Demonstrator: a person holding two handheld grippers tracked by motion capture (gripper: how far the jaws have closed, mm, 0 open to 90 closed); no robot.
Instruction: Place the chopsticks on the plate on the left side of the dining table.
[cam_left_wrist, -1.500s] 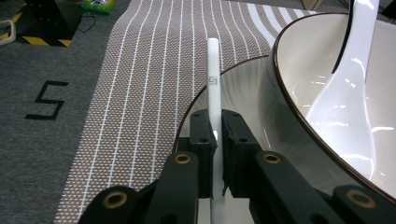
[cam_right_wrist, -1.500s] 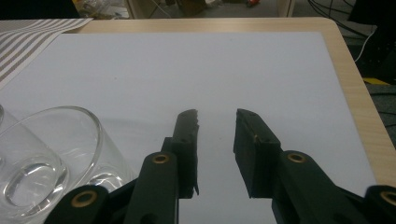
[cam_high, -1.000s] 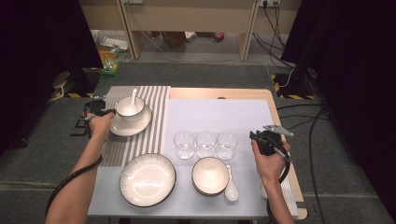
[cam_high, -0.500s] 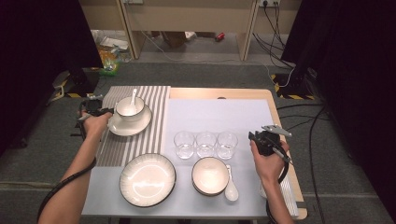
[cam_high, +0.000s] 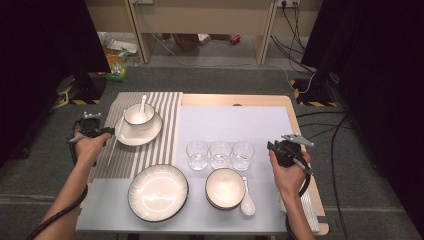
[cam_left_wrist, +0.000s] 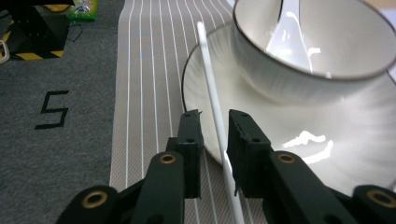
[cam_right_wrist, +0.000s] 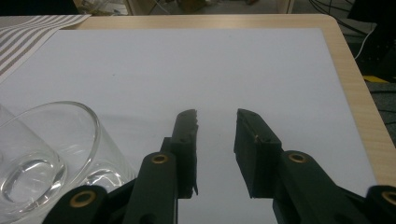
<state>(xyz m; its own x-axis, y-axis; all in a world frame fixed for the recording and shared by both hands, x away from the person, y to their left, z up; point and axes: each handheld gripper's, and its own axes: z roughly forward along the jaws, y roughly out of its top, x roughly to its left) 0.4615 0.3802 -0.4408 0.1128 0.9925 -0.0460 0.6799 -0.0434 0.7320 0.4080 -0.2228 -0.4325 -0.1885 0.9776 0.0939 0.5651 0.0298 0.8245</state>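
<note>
left gripper (cam_left_wrist: 214, 122) over striped mat (cam_left_wrist: 144, 70)

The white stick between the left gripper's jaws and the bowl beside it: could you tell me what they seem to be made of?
The white stick looks like smooth plastic or melamine, though possibly glazed ceramic: thin, evenly white, with a soft sheen. The bowl appears to be glazed ceramic or porcelain: glossy white, sharp light reflections, a thin dark line round its rim. It sits on a matching saucer.

Overhead forward; claw cameras close, low.
</note>
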